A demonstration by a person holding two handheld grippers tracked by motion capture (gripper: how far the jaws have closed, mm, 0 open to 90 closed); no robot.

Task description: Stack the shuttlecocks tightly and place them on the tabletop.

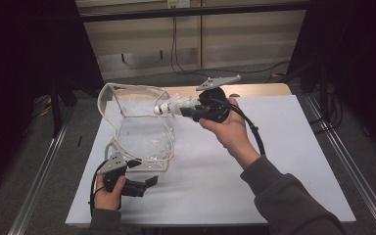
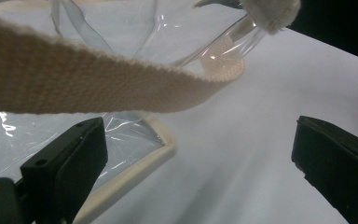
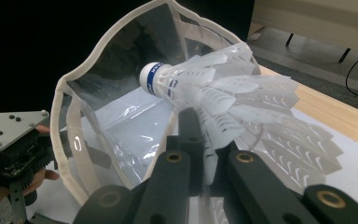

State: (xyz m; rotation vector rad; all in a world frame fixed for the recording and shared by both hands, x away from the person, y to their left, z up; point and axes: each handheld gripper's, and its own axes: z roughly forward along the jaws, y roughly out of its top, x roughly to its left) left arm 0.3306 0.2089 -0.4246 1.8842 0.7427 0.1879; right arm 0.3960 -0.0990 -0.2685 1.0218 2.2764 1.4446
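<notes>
Between the closed jaws of the right gripper (image 3: 204,154) sits a white feathered shuttlecock (image 3: 214,93), cork nosing into the mouth of the clear plastic, cream-trimmed bag (image 1: 142,132) standing on the white table (image 1: 274,161). Nearby, the left gripper (image 1: 149,183) gapes empty beside the bag's base.

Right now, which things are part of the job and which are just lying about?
In the job:
- shuttlecock, clamped in the right hand-held gripper
- clear bag with cream trim, mouth open toward the shuttlecock
- left hand-held gripper, jaws open by the bag's strap

Lying about:
- white board
- wooden table
- cables on the floor
</notes>
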